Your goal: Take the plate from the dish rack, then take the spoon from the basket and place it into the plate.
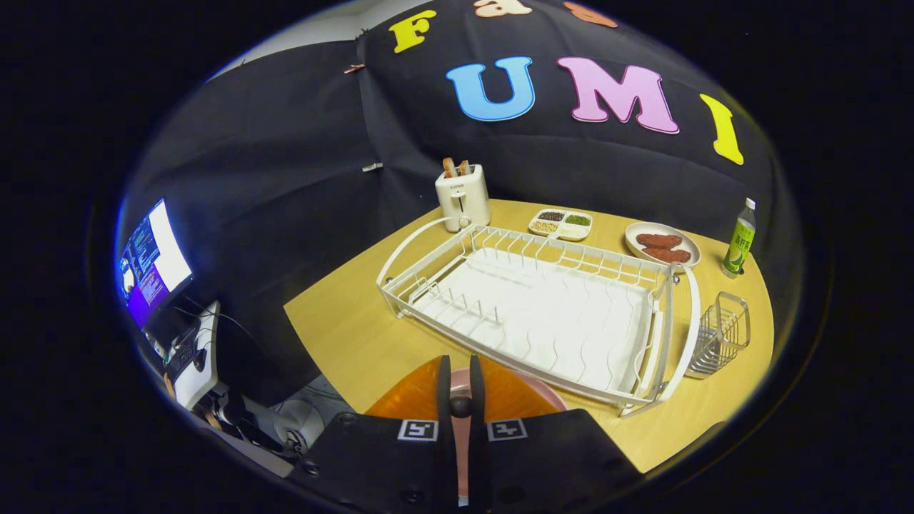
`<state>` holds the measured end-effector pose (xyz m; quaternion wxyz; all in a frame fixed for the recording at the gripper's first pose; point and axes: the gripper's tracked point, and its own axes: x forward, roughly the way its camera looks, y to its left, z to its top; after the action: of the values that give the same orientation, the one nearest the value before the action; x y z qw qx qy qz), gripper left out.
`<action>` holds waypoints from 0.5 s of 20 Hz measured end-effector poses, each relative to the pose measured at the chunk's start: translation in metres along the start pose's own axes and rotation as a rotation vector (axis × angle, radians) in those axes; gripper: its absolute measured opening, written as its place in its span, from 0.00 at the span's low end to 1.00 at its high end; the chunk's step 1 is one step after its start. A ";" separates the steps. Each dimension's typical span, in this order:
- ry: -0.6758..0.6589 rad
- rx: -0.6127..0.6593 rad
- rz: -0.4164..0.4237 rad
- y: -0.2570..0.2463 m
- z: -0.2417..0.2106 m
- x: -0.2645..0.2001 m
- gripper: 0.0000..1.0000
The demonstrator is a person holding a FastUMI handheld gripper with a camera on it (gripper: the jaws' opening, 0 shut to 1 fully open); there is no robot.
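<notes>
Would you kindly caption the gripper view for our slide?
Gripper shut on a spoon handle above the pink plate, beside the empty white dish rack.

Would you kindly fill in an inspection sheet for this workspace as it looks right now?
Surface: wooden table, no spills seen.
Job's things: white dish rack with no dishes in it; wire basket beside its right end, contents unclear; pink plate under the tongs; spoon handle with a dark knob between the fingers.
Clutter: toaster, divided snack tray, plate of food, green bottle.
Grippers: tongs shut on the spoon.
Cables: loose ones beside the table.
Surroundings: lit monitor, black cloth wall.
</notes>
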<state>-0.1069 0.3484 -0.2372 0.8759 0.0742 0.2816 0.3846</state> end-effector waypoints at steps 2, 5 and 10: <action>0.014 -0.018 0.012 -0.001 -0.008 -0.007 0.10; 0.067 -0.020 0.036 -0.007 -0.033 -0.012 0.12; 0.173 -0.050 0.031 -0.022 -0.073 -0.008 0.14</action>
<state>-0.1380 0.3212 -0.3017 0.8439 0.0233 0.3454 0.4098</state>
